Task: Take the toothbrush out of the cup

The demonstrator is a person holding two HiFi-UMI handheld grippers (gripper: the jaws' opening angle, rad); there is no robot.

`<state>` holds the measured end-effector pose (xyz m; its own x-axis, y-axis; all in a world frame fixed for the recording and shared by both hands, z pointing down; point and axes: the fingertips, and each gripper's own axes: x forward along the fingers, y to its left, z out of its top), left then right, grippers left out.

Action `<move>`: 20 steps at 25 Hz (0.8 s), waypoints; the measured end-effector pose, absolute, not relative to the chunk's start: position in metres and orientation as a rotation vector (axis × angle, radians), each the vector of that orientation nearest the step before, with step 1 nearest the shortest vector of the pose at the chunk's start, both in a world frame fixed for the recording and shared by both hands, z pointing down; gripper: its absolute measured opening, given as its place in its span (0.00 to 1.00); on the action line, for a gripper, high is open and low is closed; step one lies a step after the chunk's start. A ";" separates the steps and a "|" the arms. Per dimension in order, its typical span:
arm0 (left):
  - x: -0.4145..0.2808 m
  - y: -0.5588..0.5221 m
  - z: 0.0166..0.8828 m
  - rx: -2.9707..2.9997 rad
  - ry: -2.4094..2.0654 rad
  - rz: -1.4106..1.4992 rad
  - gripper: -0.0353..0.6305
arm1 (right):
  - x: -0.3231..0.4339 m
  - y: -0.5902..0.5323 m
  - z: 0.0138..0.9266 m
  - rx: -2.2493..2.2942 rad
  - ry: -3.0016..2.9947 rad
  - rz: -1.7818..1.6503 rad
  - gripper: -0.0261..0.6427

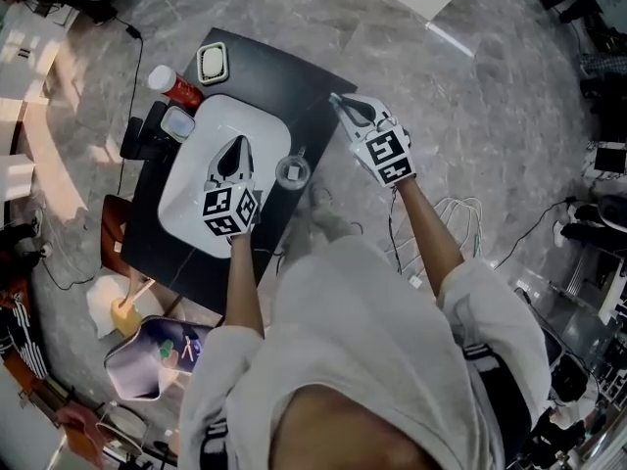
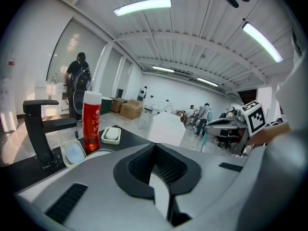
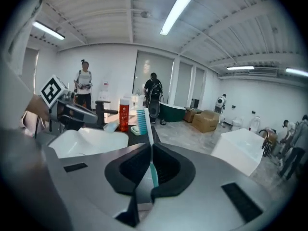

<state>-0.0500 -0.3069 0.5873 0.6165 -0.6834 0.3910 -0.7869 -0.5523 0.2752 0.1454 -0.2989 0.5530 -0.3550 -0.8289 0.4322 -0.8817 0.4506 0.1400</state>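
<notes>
Grey marbled floor (image 1: pixel 460 96) surrounds a black table (image 1: pixel 294 81) with a white basin (image 1: pixel 191 199) sunk into it. Behind the basin, 2 small dishes sit near a red bottle (image 2: pixel 91 119): 1 dish (image 2: pixel 111 135) holds a white bar, the other (image 2: pixel 73 152) something pale blue. A clear cup (image 1: pixel 292 171) stands upright and empty just right of the basin. The toothbrush (image 3: pixel 142 121), with blue bristles, a white neck and a teal handle, is out of the cup and clamped upright in the right gripper (image 1: pixel 351 109) past the table's far right edge. The left gripper (image 1: pixel 235 150), over the basin, has its jaws pressed together on nothing.
</notes>
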 end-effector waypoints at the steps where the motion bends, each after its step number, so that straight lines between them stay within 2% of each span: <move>1: -0.050 -0.309 0.589 2.415 -1.167 0.334 0.09 | 0.144 -0.303 0.559 1.408 -2.246 0.147 0.09; 11: -0.061 -0.322 0.602 2.371 -1.177 0.350 0.09 | 0.125 -0.337 0.649 0.995 -1.947 -0.099 0.09; 20: -0.081 -0.326 0.611 2.336 -1.207 0.368 0.09 | 0.101 -0.364 0.714 0.784 -1.859 -0.080 0.09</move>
